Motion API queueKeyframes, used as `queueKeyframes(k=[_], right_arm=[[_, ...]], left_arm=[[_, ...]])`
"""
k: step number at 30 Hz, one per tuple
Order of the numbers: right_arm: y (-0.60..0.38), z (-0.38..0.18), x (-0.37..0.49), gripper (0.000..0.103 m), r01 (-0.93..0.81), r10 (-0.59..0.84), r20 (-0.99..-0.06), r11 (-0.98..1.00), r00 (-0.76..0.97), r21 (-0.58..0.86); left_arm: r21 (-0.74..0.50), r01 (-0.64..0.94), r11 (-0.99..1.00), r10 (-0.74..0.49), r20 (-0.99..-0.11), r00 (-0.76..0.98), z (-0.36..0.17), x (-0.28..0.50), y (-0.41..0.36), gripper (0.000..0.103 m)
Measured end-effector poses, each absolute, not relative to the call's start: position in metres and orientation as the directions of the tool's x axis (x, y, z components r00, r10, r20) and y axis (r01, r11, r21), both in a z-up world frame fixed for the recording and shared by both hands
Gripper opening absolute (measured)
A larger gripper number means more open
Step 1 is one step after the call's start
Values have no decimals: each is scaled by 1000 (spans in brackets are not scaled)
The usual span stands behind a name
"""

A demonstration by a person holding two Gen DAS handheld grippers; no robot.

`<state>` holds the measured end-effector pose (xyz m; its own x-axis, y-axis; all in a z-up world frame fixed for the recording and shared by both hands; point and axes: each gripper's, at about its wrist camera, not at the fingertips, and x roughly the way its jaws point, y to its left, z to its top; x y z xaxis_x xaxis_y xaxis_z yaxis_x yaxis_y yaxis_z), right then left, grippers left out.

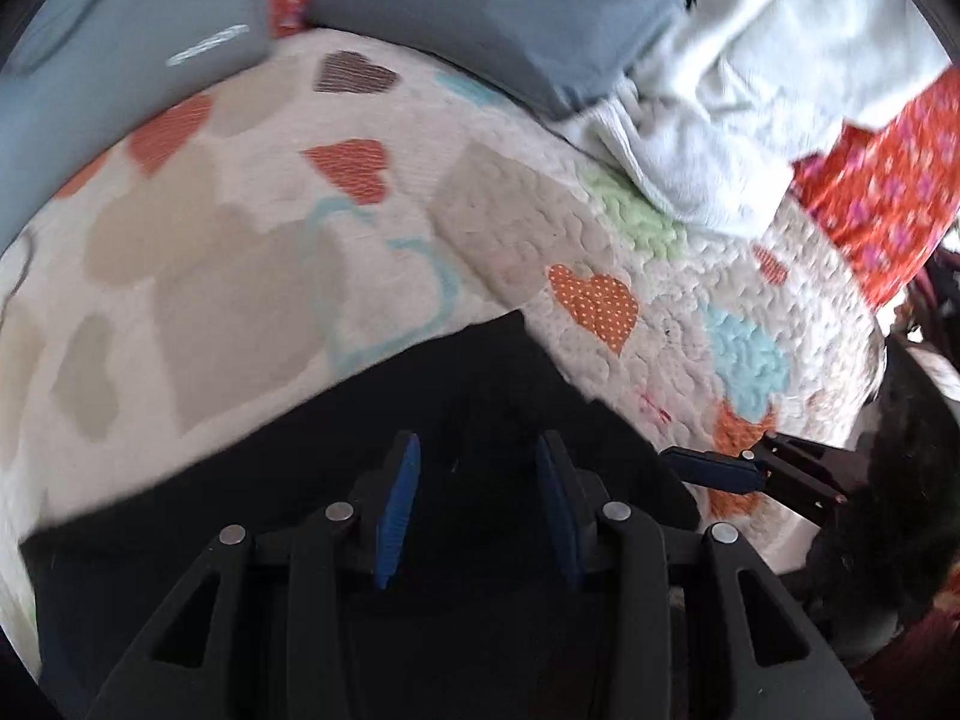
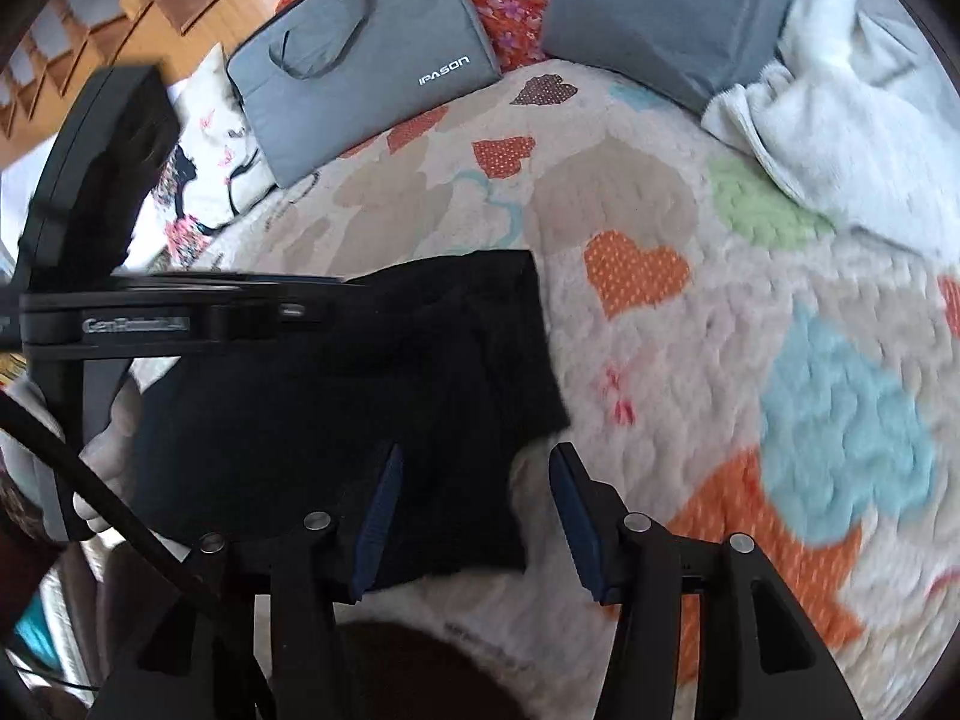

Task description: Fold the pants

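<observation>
Both grippers sit low over the bed. With my left gripper [image 1: 477, 510] the blue pads stand apart, and black cloth shows in the gap and under them, but the pads are not pressing it. My right gripper [image 2: 474, 516] is parted as well; its left pad lies over the pants [image 2: 360, 396], its right pad over bare quilt [image 2: 690, 360], and nothing is pinched between them.

Two grey bags lie at the far side of the bed. One is a flat laptop bag [image 2: 366, 60] with handles and white lettering, zipped shut, so I cannot see inside. The other grey bag [image 2: 666, 18] is also closed as far as I can tell.

As for the pants, they lie as a compact black bundle on the near part of the quilt, close to the bed's front edge. Their far edge runs straight and ends in a square corner in the right wrist view; the right edge slopes down toward my right gripper. My left gripper's body reaches in from the left over that far edge.

To the right of the pants the quilt is open, patched with orange, blue, green and tan hearts. A white towel [image 2: 840, 120] is heaped at the far right, touching the second bag. Red flowered cloth [image 1: 888, 192] shows beyond the quilt's far side.

Past the bed, at the upper left of the right wrist view, there is wooden furniture [image 2: 120, 18].
</observation>
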<state>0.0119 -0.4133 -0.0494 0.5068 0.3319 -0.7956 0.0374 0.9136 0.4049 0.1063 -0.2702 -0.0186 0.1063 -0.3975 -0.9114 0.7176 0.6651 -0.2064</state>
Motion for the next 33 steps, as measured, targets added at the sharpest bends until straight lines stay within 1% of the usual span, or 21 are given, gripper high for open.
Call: queueKeyframes(k=[2,3,5,7,8,9,11,12,13,14,15,16,17,18,20,22,25,28,30,33], right_arm=[[-414,-54,17,56,28,320,-794,921,518,389],[-414,-56,18,60,25,322,-789,920,523,392],[-415,-60,20,64,24,332,-776,913,537,407],[-415,-62,22,66,23,333,-761,910,556,415],[-414,-62,22,66,23,330,-757,910,563,414],[-412,-62,23,66,23,327,-755,911,569,412],[-407,-62,27,66,17,318,-756,917,572,399],[-404,-62,28,64,8,320,-758,919,569,394],[-401,-62,30,58,-2,332,-760,917,559,399],[-397,-64,34,34,-16,364,-764,907,533,421],[-394,-64,35,25,-16,375,-764,902,524,432],[-393,-63,36,24,-9,371,-767,902,523,431],[-391,-60,38,22,-5,373,-766,900,524,435],[-391,-57,38,21,-1,382,-759,894,527,449],[-390,-47,41,20,1,414,-736,871,535,491],[-383,-36,43,20,-21,433,-723,865,538,502],[-359,-13,46,20,-94,465,-705,863,536,497],[-325,6,48,20,-177,509,-694,851,510,494],[-296,13,53,20,-236,543,-691,837,477,494],[-253,10,60,20,-307,571,-708,821,415,481]], left_arm=[[-185,741,646,-387,-916,109,-26,109,-283,39],[-169,752,637,-378,-919,113,-31,111,-291,39],[-154,766,624,-364,-925,110,-38,117,-303,43],[-142,784,604,-362,-925,111,-42,122,-313,57],[-138,798,586,-363,-926,107,-44,122,-320,60],[-134,807,575,-358,-928,101,-46,122,-325,66],[-115,828,548,-332,-939,89,-54,120,-337,67],[-99,836,540,-315,-945,92,-57,118,-341,67],[-70,845,530,-301,-947,110,-58,114,-344,62],[-69,847,527,-300,-948,110,-58,113,-345,42],[-72,844,531,-298,-948,107,-56,112,-344,33],[-99,834,543,-308,-947,89,-53,115,-340,26],[-137,819,557,-330,-942,67,-50,119,-334,21],[-176,805,566,-356,-933,46,-46,122,-327,10],[-231,767,598,-409,-912,44,-32,127,-309,10],[-270,738,618,-457,-888,58,-15,127,-288,10],[-321,685,654,-518,-850,96,9,126,-252,10],[-381,605,699,-568,-810,146,28,122,-196,10],[-415,540,732,-584,-790,185,31,119,-155,10],[-451,440,777,-581,-782,224,21,117,-106,10]])
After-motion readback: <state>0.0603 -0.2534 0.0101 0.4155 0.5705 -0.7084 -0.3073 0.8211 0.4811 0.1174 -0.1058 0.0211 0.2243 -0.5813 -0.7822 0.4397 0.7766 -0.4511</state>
